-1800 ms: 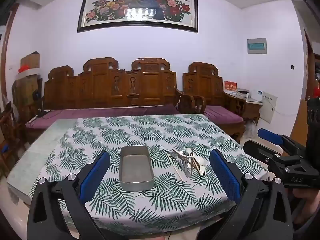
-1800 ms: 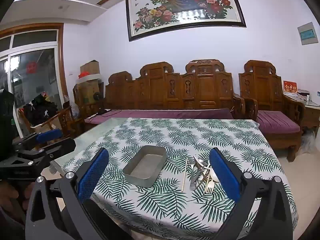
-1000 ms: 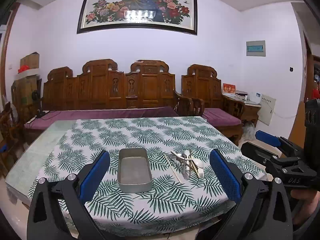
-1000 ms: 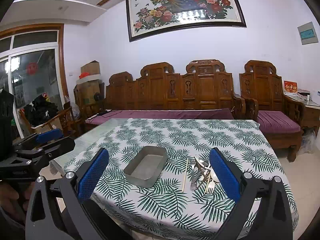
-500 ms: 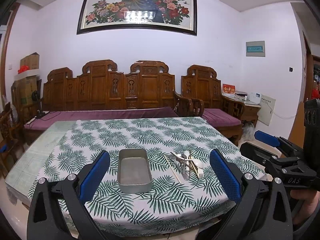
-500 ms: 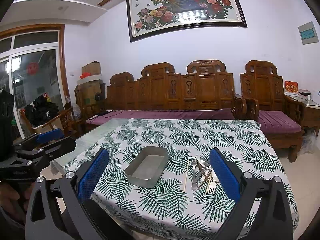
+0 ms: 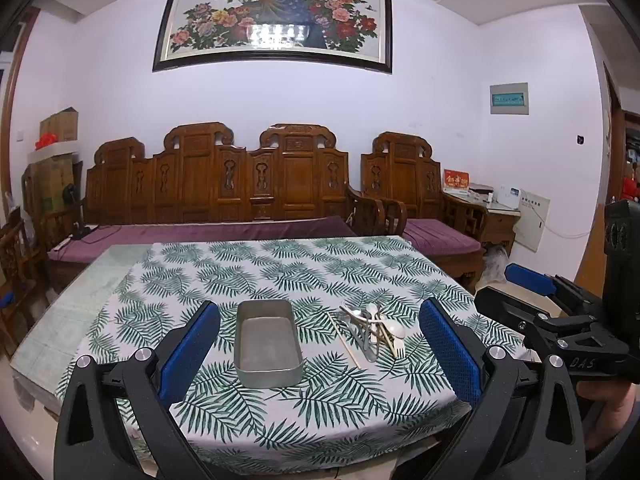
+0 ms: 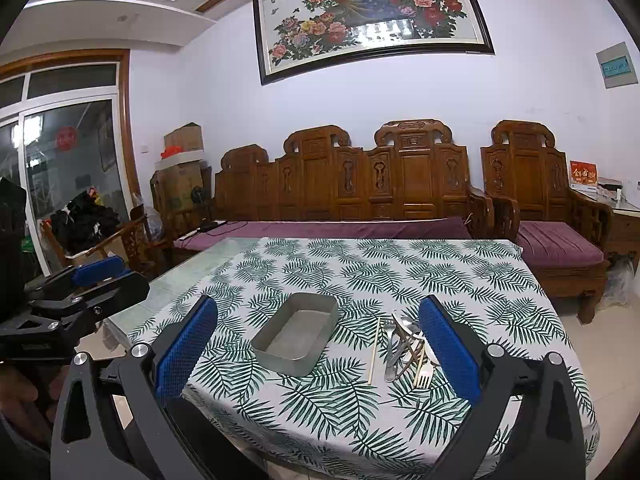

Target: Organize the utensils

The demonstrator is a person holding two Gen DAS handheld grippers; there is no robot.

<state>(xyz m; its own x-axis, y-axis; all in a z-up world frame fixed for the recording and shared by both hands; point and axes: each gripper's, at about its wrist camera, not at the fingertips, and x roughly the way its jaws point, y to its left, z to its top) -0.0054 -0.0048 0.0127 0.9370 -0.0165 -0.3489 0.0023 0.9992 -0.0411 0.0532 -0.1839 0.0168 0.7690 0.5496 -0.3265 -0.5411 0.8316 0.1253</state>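
An empty grey metal tin sits on the leaf-patterned tablecloth. To its right lies a loose pile of utensils: metal spoons, pale forks and a single chopstick. My left gripper hangs open in front of the table's near edge, with nothing between its blue pads. My right gripper is open too and equally far back. Each gripper shows in the other's view, the right gripper at the right edge, the left gripper at the left edge.
A carved wooden bench with a purple cushion and a matching armchair stand behind the table. Bare glass table top shows left of the cloth. A side table is at the right, a glass door at the left.
Both views have tilted slightly so the tin and utensils sit a little higher in frame. Both grippers stay open and empty; nothing on the table moved.
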